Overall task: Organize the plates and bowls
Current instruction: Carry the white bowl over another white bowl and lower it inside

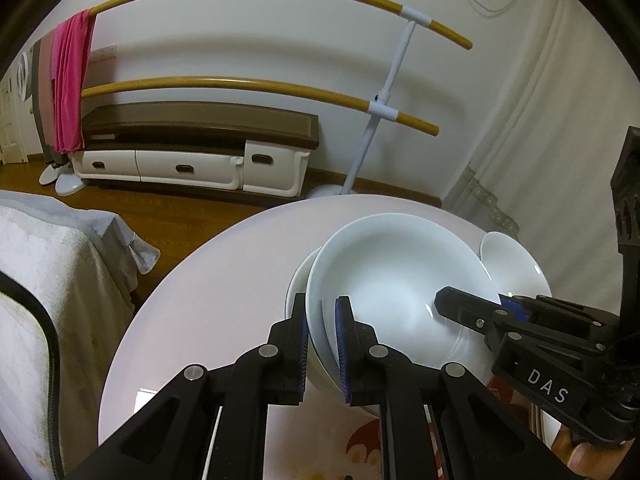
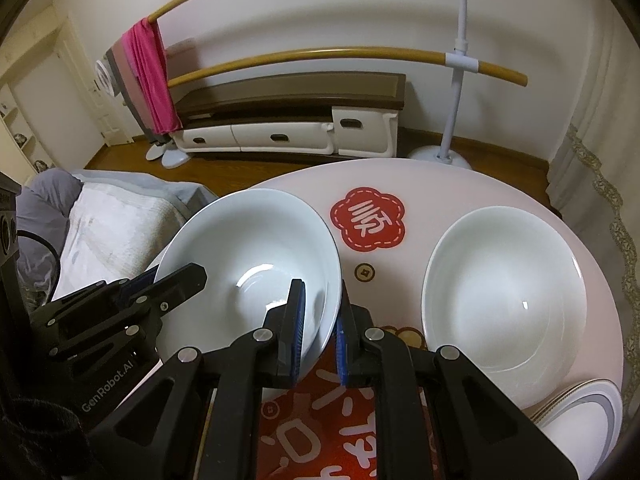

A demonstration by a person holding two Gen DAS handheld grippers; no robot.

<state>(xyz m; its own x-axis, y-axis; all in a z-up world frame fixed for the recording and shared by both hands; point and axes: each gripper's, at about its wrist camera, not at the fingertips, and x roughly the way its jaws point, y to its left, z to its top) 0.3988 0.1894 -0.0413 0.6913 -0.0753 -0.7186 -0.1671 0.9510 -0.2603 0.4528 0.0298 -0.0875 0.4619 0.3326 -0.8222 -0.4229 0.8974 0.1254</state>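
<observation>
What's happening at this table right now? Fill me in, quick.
A person is sorting white dishes on a round table. Both hand-held grippers grip the same large white bowl by opposite sides of its rim: the left hand-held gripper on one edge, the right hand-held gripper on the other. Another dish lies under it. A second white bowl sits apart on the table, with a grey-rimmed plate nearer the camera.

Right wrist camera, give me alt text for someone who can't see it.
Two black two-finger grippers, the right gripper and the left gripper, pinch opposite rims of a deep white ceramic bowl over a round pink table. A second white bowl sits to its right, with a grey-rimmed plate at the table edge.
</observation>
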